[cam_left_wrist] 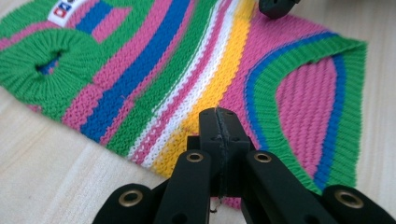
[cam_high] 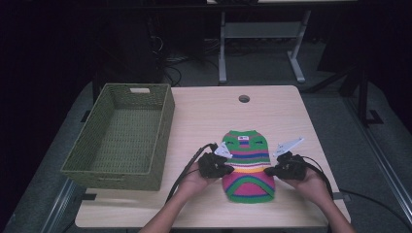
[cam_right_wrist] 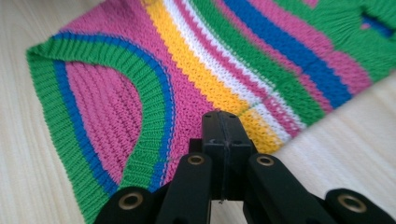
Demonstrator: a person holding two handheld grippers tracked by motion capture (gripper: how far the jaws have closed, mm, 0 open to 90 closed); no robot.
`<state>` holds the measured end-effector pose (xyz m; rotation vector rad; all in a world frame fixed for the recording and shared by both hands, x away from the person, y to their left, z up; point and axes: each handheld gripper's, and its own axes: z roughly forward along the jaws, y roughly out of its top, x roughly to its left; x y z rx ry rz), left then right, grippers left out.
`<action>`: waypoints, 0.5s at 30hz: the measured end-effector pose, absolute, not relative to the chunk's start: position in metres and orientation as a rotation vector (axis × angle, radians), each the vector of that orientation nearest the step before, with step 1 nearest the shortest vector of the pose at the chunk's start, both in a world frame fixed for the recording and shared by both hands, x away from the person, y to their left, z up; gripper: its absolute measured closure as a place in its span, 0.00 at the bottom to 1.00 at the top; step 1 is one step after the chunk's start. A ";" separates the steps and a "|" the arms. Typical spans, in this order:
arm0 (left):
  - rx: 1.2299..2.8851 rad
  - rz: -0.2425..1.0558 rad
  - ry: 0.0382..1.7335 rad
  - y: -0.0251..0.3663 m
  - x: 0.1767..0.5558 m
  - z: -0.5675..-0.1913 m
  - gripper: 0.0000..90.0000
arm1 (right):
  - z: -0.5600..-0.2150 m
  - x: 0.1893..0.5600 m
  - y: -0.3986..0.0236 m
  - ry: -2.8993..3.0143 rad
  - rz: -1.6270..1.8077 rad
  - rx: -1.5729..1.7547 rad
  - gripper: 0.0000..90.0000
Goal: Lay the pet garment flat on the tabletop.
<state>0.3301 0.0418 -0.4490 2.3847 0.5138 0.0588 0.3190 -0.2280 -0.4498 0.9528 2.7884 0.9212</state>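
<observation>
A small knitted sweater [cam_high: 247, 165] lies flat on the near half of the wooden table [cam_high: 204, 116], between the person's two hands. It is striped across in green, pink, blue, white and yellow, with a white label bearing coloured squares at the far end and a round green ribbed opening [cam_left_wrist: 44, 63] at one side. Its near end is a pink panel framed by curved green and blue bands. The left gripper [cam_high: 224, 170] sits at the sweater's left edge by the yellow stripe; in the left gripper view its jaws are pressed together on the knit edge [cam_left_wrist: 217, 122], pinching the fabric. The right gripper [cam_high: 268, 171] sits at the opposite edge, and in the right gripper view its jaws meet in the same way on the edge of the sweater [cam_right_wrist: 223, 123], just where the yellow and white stripes end. A green woven basket [cam_high: 163, 128] with a cut-out handle in its far wall stands on the left part of the table, well apart from the sweater, and its inside holds nothing.
</observation>
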 end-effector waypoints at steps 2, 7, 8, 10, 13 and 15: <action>2.409 0.063 0.521 0.041 0.332 -0.453 1.00 | -0.453 0.320 -0.225 2.793 0.895 0.935 1.00; 2.407 0.061 0.543 0.046 0.334 -0.457 1.00 | -0.454 0.322 -0.222 2.787 0.908 0.946 1.00; 2.408 0.065 0.547 0.047 0.335 -0.457 1.00 | -0.454 0.323 -0.220 2.788 0.910 0.944 1.00; 2.408 0.075 0.563 0.049 0.336 -0.457 1.00 | -0.455 0.323 -0.219 2.787 0.917 0.948 1.00; 2.392 0.074 0.587 0.052 0.337 -0.458 1.00 | -0.455 0.324 -0.215 2.784 0.918 0.939 1.00; 2.406 0.074 0.578 0.055 0.339 -0.457 1.00 | -0.455 0.325 -0.213 2.783 0.928 0.943 1.00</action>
